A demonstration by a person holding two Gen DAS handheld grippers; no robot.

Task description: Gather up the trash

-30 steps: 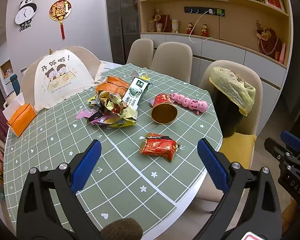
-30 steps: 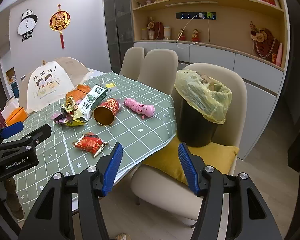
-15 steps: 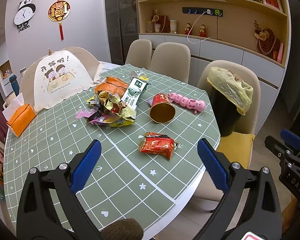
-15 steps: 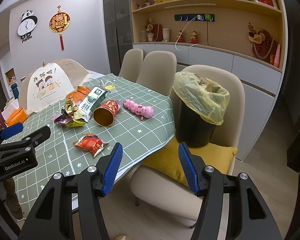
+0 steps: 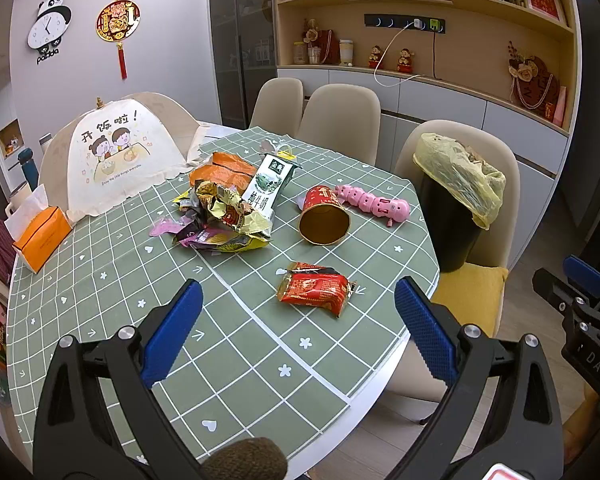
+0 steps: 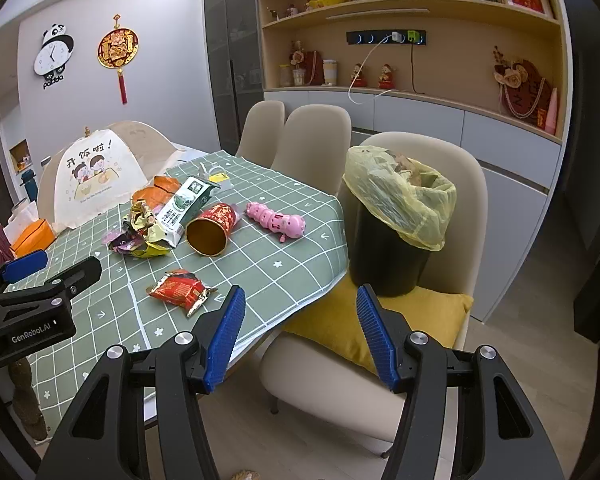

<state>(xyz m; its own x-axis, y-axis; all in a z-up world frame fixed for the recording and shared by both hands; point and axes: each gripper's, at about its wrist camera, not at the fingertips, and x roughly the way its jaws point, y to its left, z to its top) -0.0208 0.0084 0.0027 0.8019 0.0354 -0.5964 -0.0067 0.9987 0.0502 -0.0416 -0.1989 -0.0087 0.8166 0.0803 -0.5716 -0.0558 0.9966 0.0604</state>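
Observation:
A red snack wrapper (image 5: pixel 314 289) (image 6: pixel 178 289) lies on the green checked table (image 5: pixel 228 364), nearest me. Behind it a red paper cup (image 5: pixel 324 220) (image 6: pixel 213 229) lies on its side, beside a milk carton (image 5: pixel 270 186) (image 6: pixel 182 208) and a heap of crumpled wrappers (image 5: pixel 220 220) (image 6: pixel 142 232). A black bin with a yellow bag (image 5: pixel 456 196) (image 6: pixel 396 224) stands on a chair at the right. My left gripper (image 5: pixel 296 332) hovers open above the table's near part, short of the red wrapper. My right gripper (image 6: pixel 300 332) is open off the table's corner, in front of the bin.
A pink caterpillar toy (image 5: pixel 374 206) lies by the cup. A food cover (image 5: pixel 116 156) and an orange tissue box (image 5: pixel 42 236) stand at the table's left. The bin's chair has a yellow cushion (image 6: pixel 384 328). Two more chairs (image 5: pixel 340 120) stand behind the table.
Both views have shifted slightly: the table and bin sit a little lower and closer in frame. Both grippers stay open, and nothing on the table has moved.

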